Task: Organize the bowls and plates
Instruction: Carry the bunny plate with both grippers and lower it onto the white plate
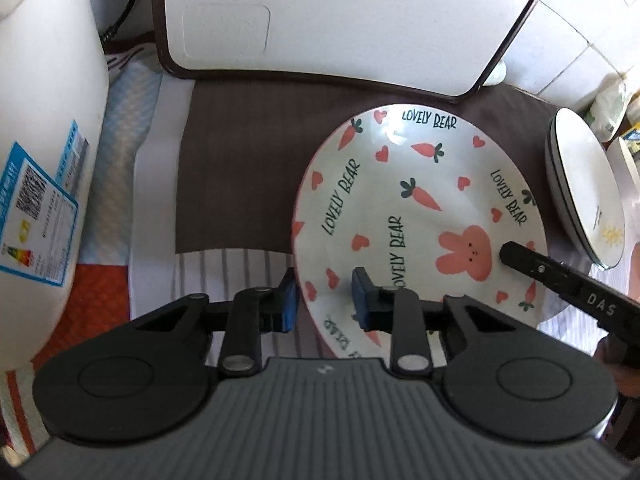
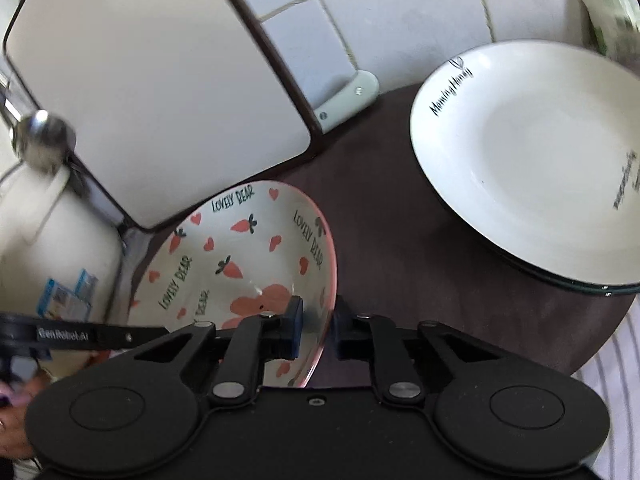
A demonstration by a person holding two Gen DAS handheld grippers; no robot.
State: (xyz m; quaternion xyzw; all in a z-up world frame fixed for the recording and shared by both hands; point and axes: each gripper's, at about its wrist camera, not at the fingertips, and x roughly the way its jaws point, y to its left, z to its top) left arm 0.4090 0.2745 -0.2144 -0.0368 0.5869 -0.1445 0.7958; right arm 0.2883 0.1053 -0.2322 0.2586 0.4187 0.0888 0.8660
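A white plate printed with carrots, hearts, a pink rabbit and "LOVELY BEAR" [image 1: 420,200] lies on the brown cloth; it also shows in the right wrist view [image 2: 248,256]. My left gripper [image 1: 324,300] straddles its near-left rim, one pad inside and one outside, with a gap at the rim. My right gripper [image 2: 318,330] straddles the plate's right rim, jaws close around it. A stack of white "Morning Honey" plates [image 2: 532,160] sits to the right, also at the left wrist view's right edge [image 1: 584,188].
A large white appliance with a dark frame [image 1: 320,20] stands behind the plate. A white rice cooker with a blue label [image 1: 44,140] is at the left. White tiled wall [image 2: 380,8] lies behind. Striped cloth [image 1: 224,276] covers the near table.
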